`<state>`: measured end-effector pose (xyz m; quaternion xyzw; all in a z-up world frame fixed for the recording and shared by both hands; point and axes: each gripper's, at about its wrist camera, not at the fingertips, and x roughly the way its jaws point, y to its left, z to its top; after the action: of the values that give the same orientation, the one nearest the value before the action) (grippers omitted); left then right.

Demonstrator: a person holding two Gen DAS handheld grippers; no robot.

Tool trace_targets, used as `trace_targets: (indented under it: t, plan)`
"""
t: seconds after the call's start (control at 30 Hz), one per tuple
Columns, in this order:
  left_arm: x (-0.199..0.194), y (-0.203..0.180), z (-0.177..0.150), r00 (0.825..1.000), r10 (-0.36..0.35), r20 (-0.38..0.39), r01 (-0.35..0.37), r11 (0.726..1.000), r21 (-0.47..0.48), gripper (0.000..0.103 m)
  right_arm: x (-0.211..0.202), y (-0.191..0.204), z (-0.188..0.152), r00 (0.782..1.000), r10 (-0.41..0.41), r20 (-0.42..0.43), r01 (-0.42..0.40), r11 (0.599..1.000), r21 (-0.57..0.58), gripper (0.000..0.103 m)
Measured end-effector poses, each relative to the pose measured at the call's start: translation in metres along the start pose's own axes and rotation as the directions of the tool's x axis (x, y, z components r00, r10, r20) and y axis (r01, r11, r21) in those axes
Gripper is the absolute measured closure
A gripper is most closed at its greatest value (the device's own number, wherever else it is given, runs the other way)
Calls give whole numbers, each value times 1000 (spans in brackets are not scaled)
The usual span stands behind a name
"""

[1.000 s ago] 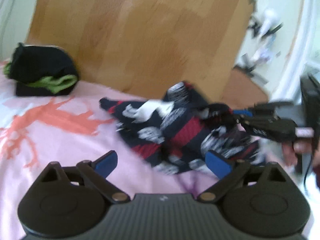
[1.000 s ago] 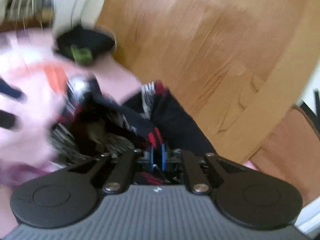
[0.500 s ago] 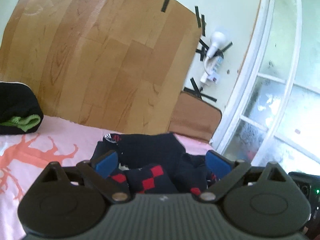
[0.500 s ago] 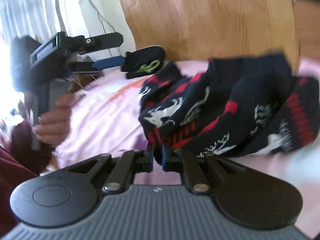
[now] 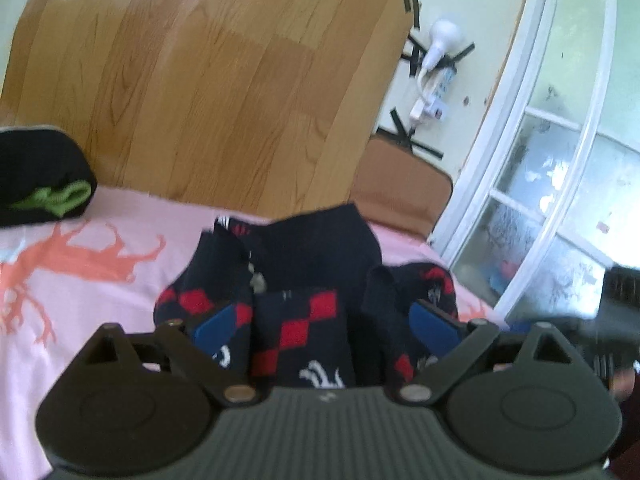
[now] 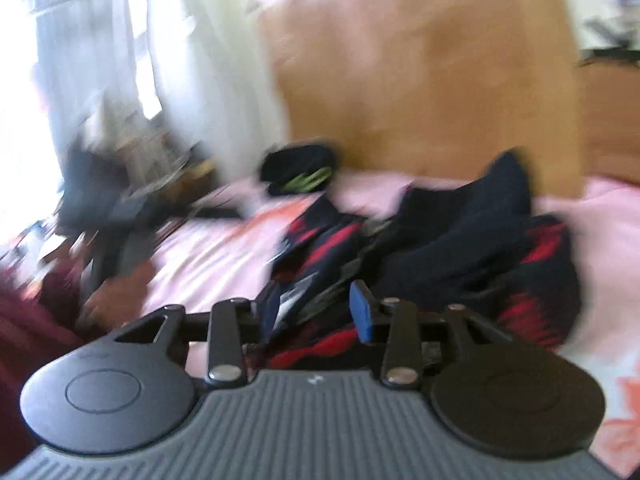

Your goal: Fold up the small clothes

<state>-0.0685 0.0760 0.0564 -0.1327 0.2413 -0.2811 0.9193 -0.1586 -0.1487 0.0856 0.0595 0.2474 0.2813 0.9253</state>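
Since half a second ago the right gripper (image 6: 316,312) has opened: its blue pads, which were pressed together on the cloth, now stand apart, and the dark navy knitted garment with red diamonds and white figures (image 6: 460,248) lies loose on the bed in front of it and partly between the fingers. The right wrist view is blurred by motion, so I cannot tell whether the pads touch the cloth.

The pink bedsheet with an orange branch print (image 5: 100,252) spreads under and to the left of the left gripper (image 5: 324,320). Behind it, far ahead of the claw, stands the light brown wooden headboard (image 5: 224,80).

The garment (image 5: 308,280) is crumpled just ahead of the left gripper and reaches in between its fingers. The jaws of this gripper are wide open, one blue pad (image 5: 218,322) at each side of the cloth, and they hold nothing.

Far to the left ahead of this claw, beside the headboard, sits a small folded black garment with a green edge (image 5: 44,192), well apart from the navy one
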Motion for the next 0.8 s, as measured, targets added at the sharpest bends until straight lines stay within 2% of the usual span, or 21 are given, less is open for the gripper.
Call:
trace_targets:
  t: [0.07, 0.17, 0.23, 0.27, 0.33, 0.37, 0.4, 0.43, 0.47, 0.53, 0.63, 0.73, 0.8]
  plan:
    - [5, -5, -1, 1000, -6, -26, 7, 1000, 23, 9, 5, -10, 5, 989, -142, 37, 142, 990, 12, 52]
    - [13, -25, -1, 999, -27, -43, 30, 996, 87, 9, 23, -25, 12, 940, -335, 58, 337, 941, -32, 39]
    - [21, -42, -1, 997, -59, -59, 66, 989, 131, 9, 43, -36, 16, 910, -412, 51, 413, 911, -19, 33]
    - [26, -50, -3, 995, -74, -72, 84, 984, 156, 9, 51, -45, 18, 900, -434, 46, 435, 901, -3, 29]
    - [39, -68, -10, 990, -89, -113, 112, 972, 208, 10, 61, -68, 18, 889, -456, 40, 455, 890, 39, 28]
    - [47, -77, -14, 986, -88, -142, 120, 964, 236, 16, 68, -79, 16, 892, -451, 23, 449, 892, 60, 32]
    - [55, -83, -19, 982, -82, -172, 126, 957, 262, 22, 63, -100, 12, 905, -426, 5, 425, 903, 69, 62]
    - [64, -88, -24, 977, -61, -204, 120, 950, 288, 34, 68, -105, 9, 906, -423, -27, 423, 903, 70, 85]
    - [73, -91, -30, 970, -24, -241, 101, 945, 312, 44, 70, -107, 6, 891, -451, -51, 453, 889, 66, 91]
    - [83, -88, -38, 958, 31, -286, 65, 945, 320, 46, 56, -111, -1, 867, -498, -9, 497, 864, 85, 91]
    - [84, -72, -41, 949, 44, -312, 45, 961, 274, 44, 30, -118, -8, 843, -536, 40, 527, 839, 137, 91]
    - [79, -66, -39, 948, 38, -314, 50, 963, 266, 47, 28, -116, -17, 845, -533, 36, 526, 842, 115, 90]
    - [80, -66, -38, 948, 43, -316, 46, 962, 268, 51, 33, -111, -18, 839, -544, 21, 540, 837, 89, 82]
